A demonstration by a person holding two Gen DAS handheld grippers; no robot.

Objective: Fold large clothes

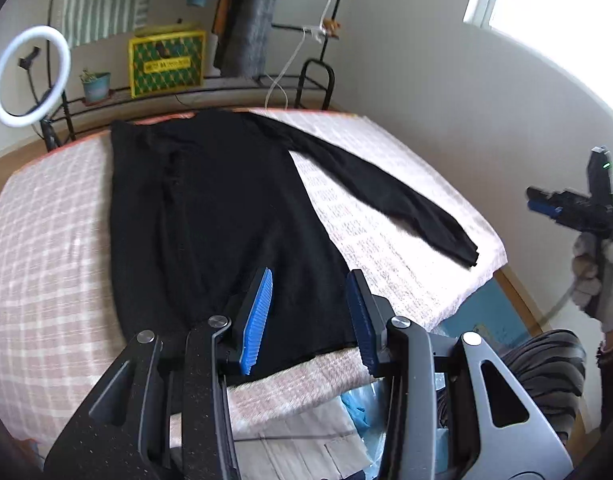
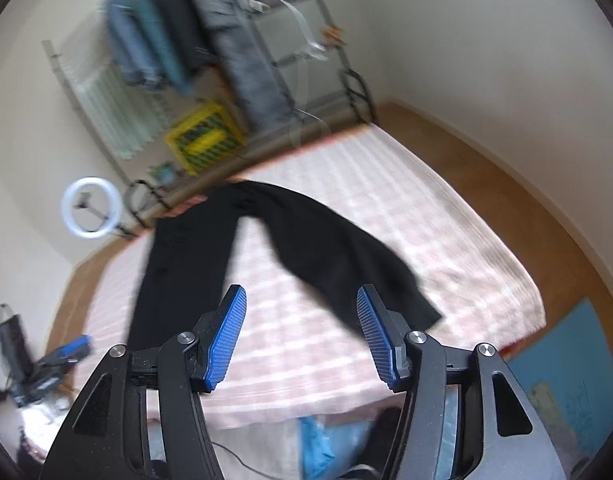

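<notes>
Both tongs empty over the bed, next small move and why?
Probably bring the right tongs down to the cuff of the black long-sleeved garment. Its sleeve lies stretched out sideways on the pink checked bedcover, unfolded, and both tongs stand open holding nothing.

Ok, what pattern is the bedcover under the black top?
Pink-and-white check bedcover, clearest in the left wrist view.

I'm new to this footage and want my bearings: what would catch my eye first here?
A black long-sleeved top lies flat on a pink checked bed, one sleeve stretched out toward the bed's edge. Both grippers hang open above the near edge with nothing between their blue pads: the left gripper over the top's hem, the right gripper over bare bedding. Behind the bed, a white ring light and a yellow crate stand out.
</notes>
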